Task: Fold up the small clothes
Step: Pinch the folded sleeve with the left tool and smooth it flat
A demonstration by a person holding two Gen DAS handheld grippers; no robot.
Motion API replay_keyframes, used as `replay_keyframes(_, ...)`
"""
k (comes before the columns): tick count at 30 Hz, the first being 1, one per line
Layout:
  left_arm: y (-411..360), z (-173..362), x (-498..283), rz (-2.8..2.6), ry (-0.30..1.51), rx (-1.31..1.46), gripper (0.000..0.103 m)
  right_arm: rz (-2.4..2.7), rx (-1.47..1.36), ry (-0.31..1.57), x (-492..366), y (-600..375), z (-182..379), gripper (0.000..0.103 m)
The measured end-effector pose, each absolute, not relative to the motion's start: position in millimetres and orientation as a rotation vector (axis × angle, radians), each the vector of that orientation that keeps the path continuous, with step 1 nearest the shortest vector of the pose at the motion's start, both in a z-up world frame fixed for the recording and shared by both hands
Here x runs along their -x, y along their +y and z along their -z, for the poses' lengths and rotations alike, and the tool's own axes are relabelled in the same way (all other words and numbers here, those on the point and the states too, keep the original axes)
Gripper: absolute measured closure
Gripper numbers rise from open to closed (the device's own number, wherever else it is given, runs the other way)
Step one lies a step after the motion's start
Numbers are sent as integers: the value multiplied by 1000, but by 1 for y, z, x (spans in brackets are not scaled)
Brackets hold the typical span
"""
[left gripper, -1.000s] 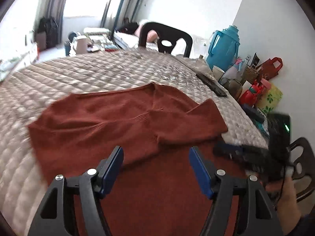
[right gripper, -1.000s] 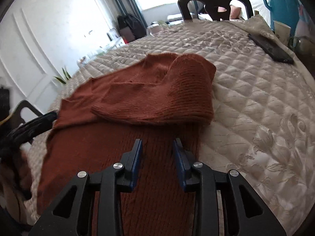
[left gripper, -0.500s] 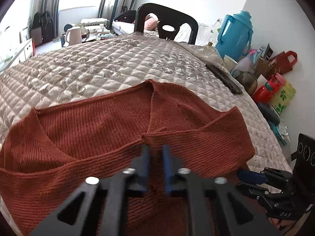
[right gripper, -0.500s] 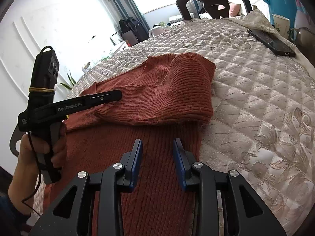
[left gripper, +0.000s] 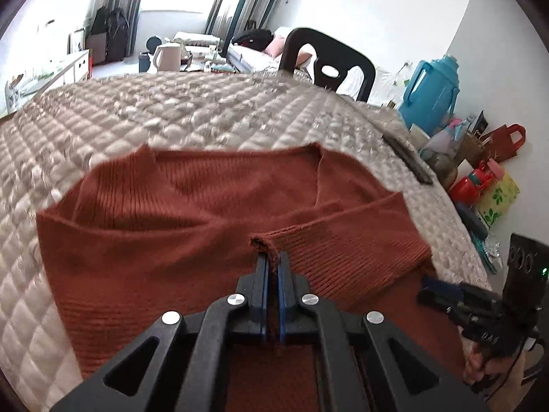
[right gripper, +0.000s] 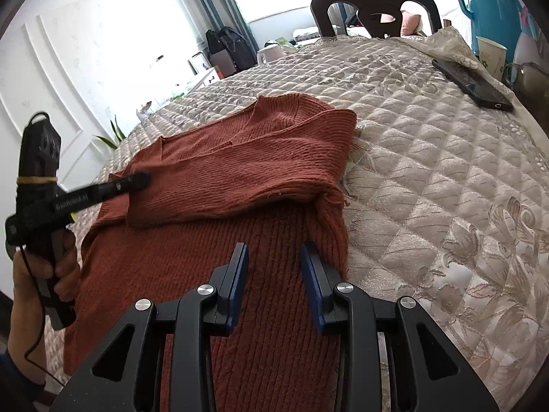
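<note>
A rust-red knit sweater (left gripper: 178,226) lies on the quilted bed cover (left gripper: 192,116), one sleeve folded across its chest. My left gripper (left gripper: 272,257) is shut on the cuff of that sleeve (left gripper: 264,240) and holds it just above the body. In the right wrist view the sweater (right gripper: 240,178) fills the middle, and the left gripper's fingertips (right gripper: 137,182) rest at the sleeve's end. My right gripper (right gripper: 274,257) is open and empty, low over the sweater's lower body near its right edge. The right gripper also shows in the left wrist view (left gripper: 442,292).
A black phone (right gripper: 471,82) lies on the cover at the far right. A dark chair (right gripper: 374,10) stands at the bed's far edge. A blue jug (left gripper: 432,92), red bottle (left gripper: 468,185) and bags crowd the right side. Bare quilt (right gripper: 446,189) lies right of the sweater.
My left gripper went from wide open to shut on the sleeve cuff and has drawn it across the sweater's chest. My right gripper stayed open over the lower body.
</note>
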State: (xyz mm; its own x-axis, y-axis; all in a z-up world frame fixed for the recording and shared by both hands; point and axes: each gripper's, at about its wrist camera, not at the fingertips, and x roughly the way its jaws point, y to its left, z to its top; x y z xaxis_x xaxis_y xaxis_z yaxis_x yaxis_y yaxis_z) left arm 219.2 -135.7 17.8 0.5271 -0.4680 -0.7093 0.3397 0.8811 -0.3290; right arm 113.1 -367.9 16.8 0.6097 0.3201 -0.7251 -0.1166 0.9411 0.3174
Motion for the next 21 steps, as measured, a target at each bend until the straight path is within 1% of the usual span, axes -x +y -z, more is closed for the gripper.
replay_keyframes(7, -139, -16, -222, 490, 893, 165, 97, -246, -209, 874, -111, -364, -21, 71)
replay_keyframes(13, -123, -29, -216, 448, 855, 165, 96, -238, -220, 751, -115, -368, -50, 71)
replay_keyframes(14, -119, -34, -214, 443, 839, 173, 96, -226, -216, 744, -121, -370, -53, 73)
replay_keyframes(15, -117, -38, -212, 438, 825, 179, 95, -218, -212, 744, -126, -371, -53, 73)
replay_keyframes(17, -117, -45, -208, 451, 803, 187, 84, -199, -191, 781, -141, -370, -45, 74)
replay_keyframes(19, -125, -45, -202, 491, 803, 169, 77, -172, -155, 856, -152, -369, -27, 77)
replay_keyframes(21, -139, -36, -199, 526, 834, 123, 77, -179, -171, 860, -151, -373, -25, 78)
